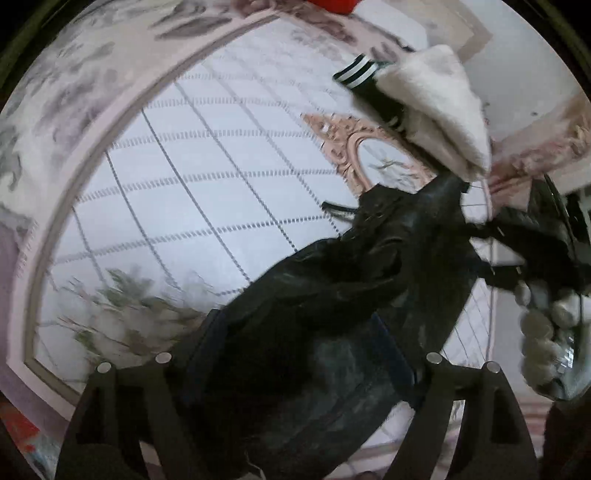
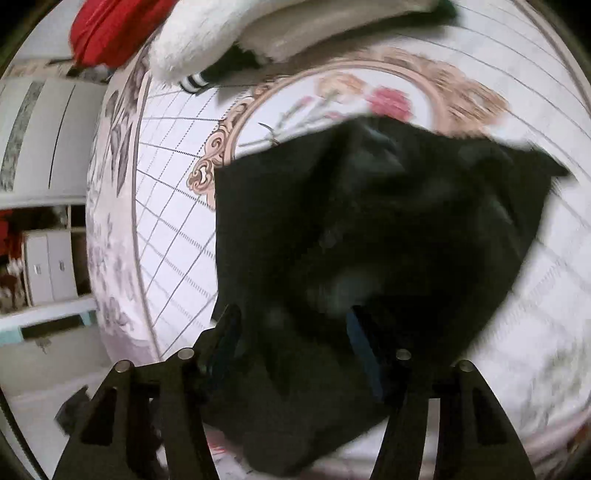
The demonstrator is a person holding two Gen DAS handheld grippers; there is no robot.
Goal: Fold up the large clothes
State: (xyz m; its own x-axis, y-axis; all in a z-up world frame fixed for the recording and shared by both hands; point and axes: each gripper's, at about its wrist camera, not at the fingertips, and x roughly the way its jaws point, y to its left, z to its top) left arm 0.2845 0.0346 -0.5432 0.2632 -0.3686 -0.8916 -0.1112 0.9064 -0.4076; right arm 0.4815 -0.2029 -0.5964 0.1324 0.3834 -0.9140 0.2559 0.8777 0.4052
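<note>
Evidently the lifting step is in hand: one black garment (image 1: 332, 295) hangs above the patterned bedspread (image 1: 184, 184), stretched between two tongs. Left gripper (image 1: 295, 369) is clamped on the cloth at six o'clock; right gripper (image 2: 295, 354) likewise, fabric bunched between its blue-padded fingers (image 2: 364, 350). Next move, in my judgement, calls for spreading it flat before any crease. At twelve o'clock lie one white folded garment (image 1: 439, 107), one striped black piece (image 1: 356, 72), one red item (image 2: 110, 29).

Home bedroom: patterned floral bedspread (image 2: 177, 206) fills both views, white wardrobe doors (image 2: 48, 136) at 9 o'clock in right wrist view, low drawer cabinet (image 2: 51, 267) below, clothes pile (image 1: 436, 110) at 1 o'clock.
</note>
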